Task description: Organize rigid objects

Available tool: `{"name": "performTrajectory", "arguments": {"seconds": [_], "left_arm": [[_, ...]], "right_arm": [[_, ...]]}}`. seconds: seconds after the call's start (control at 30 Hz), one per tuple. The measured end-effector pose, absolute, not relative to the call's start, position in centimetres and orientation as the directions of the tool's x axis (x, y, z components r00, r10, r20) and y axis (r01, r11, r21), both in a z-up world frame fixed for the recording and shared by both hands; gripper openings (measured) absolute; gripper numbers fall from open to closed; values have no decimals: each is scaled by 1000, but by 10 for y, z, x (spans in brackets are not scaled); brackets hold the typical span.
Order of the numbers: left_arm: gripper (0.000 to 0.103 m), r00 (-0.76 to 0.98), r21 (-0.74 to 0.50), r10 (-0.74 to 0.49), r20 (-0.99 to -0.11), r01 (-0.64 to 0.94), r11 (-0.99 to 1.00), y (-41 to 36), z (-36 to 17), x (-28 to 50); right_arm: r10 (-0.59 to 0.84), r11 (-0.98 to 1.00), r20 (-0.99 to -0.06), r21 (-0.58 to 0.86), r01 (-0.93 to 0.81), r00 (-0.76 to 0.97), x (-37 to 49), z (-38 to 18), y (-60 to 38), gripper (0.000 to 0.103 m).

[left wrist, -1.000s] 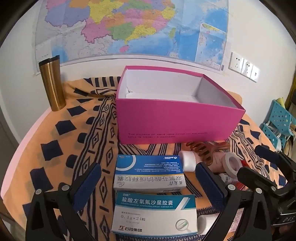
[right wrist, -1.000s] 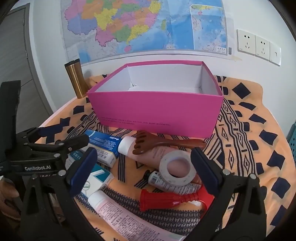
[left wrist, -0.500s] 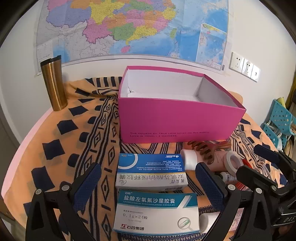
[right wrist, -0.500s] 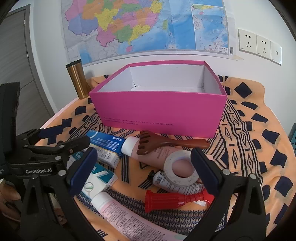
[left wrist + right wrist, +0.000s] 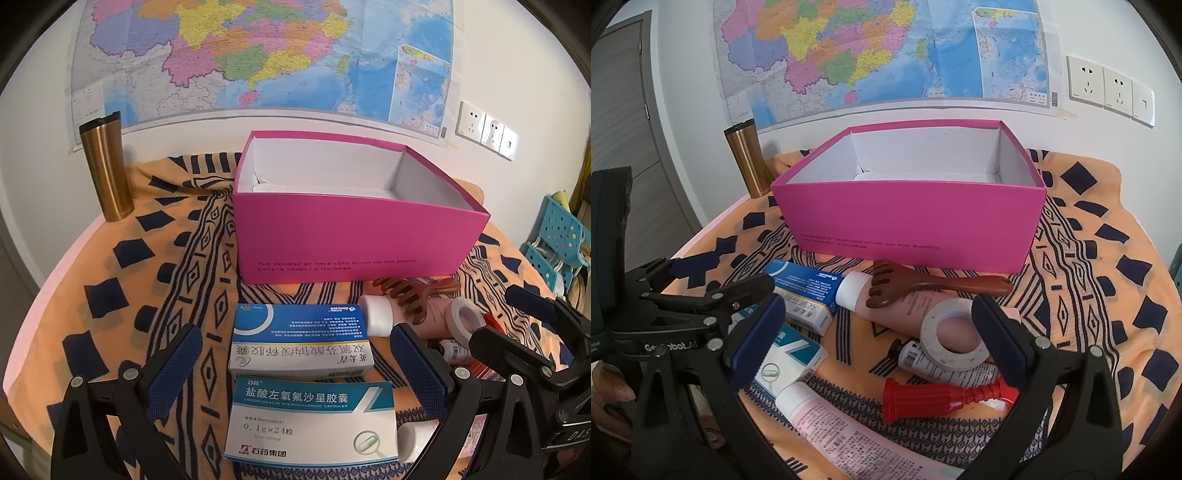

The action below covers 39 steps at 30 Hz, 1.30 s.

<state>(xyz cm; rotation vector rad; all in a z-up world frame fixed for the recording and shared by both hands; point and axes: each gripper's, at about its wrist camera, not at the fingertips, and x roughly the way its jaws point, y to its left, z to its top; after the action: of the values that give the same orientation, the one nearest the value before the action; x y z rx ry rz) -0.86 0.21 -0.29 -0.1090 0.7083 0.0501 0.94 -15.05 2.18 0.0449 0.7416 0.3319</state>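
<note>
Grippers wide open, empty: left gripper straddles two blue-white cardboard medicine boxes | right gripper over white tape roll, brown wooden comb, red plastic tool | open pink cardboard box behind, on orange patterned cloth

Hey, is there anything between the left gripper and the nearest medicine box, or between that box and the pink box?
Nothing visible lies between the open left gripper and the nearest medicine box. A second medicine box lies between it and the pink box, whose top is open.
</note>
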Motion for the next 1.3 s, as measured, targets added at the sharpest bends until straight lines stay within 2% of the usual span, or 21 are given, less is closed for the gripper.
{"name": "performTrajectory", "arguments": {"seconds": [1.0,1.3], "left_arm": [[103,755,-68,3,-655,-63,996,-4,-6,-10],[103,750,-89,-67,-658,10,996,-8,-7,-15]], "right_arm": [[328,942,-658,178,-283,678,12,19,-153,101],[331,942,-667,196,-271,667,5,18,-162,101]]}}
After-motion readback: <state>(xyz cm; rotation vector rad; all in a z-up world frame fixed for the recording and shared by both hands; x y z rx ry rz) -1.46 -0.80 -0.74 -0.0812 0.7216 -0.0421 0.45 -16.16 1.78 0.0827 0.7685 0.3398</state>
